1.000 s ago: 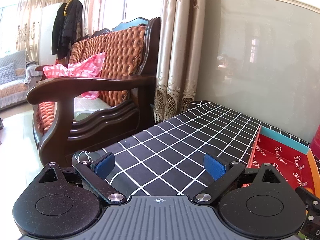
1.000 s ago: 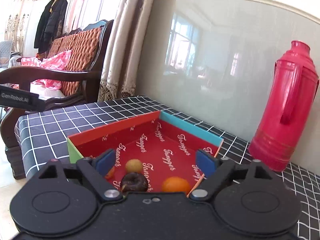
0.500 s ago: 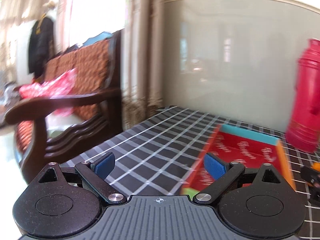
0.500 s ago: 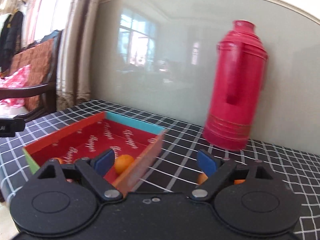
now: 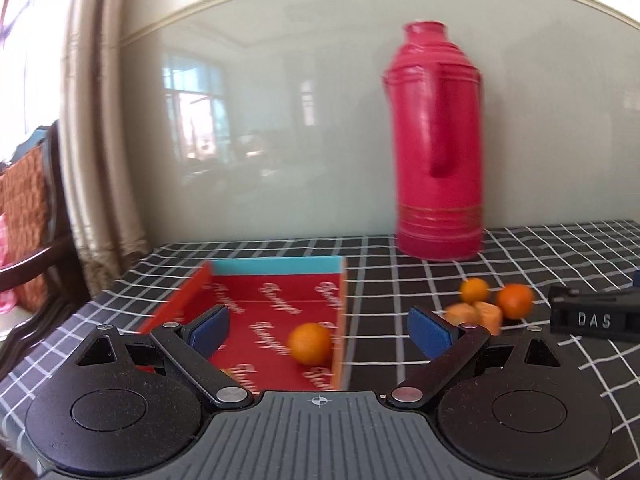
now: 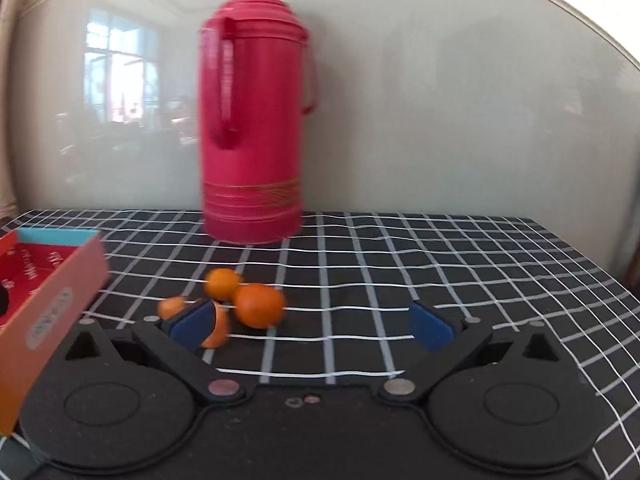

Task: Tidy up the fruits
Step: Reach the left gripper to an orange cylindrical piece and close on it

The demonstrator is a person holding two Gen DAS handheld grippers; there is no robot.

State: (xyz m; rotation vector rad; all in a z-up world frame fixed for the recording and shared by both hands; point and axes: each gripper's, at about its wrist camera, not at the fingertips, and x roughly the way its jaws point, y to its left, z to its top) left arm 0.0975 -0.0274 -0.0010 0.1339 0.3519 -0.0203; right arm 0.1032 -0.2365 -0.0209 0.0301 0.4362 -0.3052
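Left wrist view: left hand-held gripper jaws wide apart, nothing btwn the blue pads. It hangs over the near end of a red box w/ a teal far wall, sitting on the black grid-cloth worktop. One orange lies inside the box, by its right wall. To the right of the box, out on the cloth, a cluster of four orange fruits, touching or nearly so. Behind them a red thermos stands upright near the wall. Part of the right hand-held gripper shows at the right edge, marked "DAS".

Right wrist view: right hand-held gripper also spread wide, empty. The fruit cluster lies just ahead of its left pad, which hides part of one fruit; can't tell if pad touches it. Box's orange outer wall at far left. Thermos behind the fruits.
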